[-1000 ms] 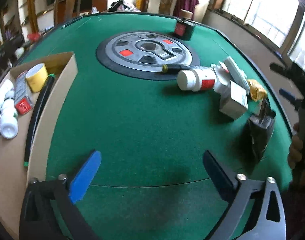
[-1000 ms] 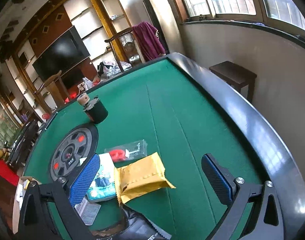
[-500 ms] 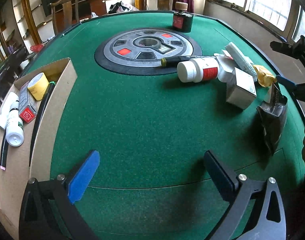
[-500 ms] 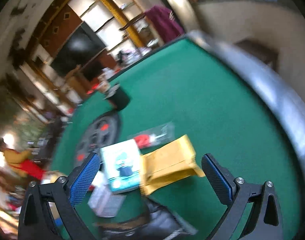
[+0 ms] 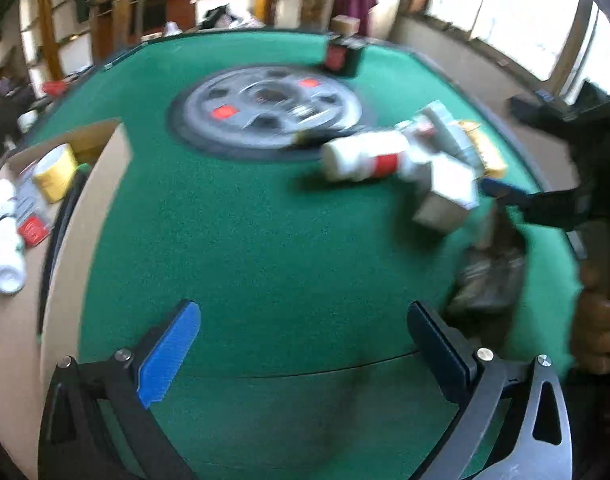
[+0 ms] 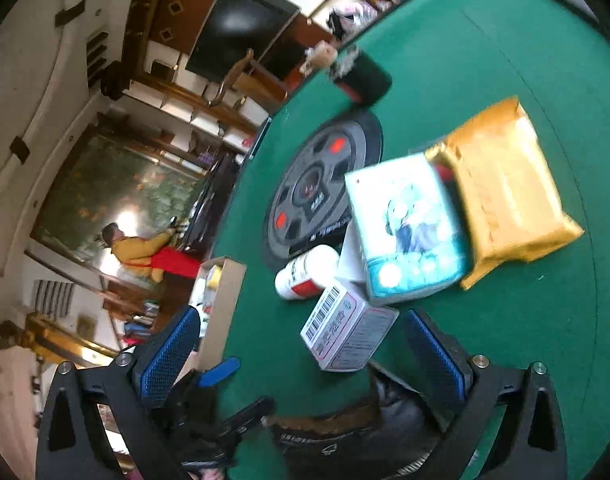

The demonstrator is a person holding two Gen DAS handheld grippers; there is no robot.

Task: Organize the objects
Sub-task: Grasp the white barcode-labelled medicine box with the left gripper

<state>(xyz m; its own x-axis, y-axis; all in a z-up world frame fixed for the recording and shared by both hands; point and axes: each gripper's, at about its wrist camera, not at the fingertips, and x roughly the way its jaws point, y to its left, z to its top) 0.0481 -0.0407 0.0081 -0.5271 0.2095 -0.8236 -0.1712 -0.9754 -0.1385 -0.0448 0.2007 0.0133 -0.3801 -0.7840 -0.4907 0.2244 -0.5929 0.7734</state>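
Both grippers are spread wide and hold nothing. The right gripper [image 6: 301, 354] hangs over a barcoded white carton [image 6: 347, 330] sitting between its fingers; a dark foil pouch [image 6: 345, 436] lies at six o'clock, a white pill bottle [image 6: 307, 268] at eleven, and a teal box [image 6: 409, 232] and yellow packet [image 6: 509, 196] at one. The left gripper [image 5: 305, 344] hovers over bare green felt [image 5: 245, 248], with the cardboard box [image 5: 93, 184] at nine o'clock. The clutter is tight, so closing could nudge the bottle, which would likely roll.
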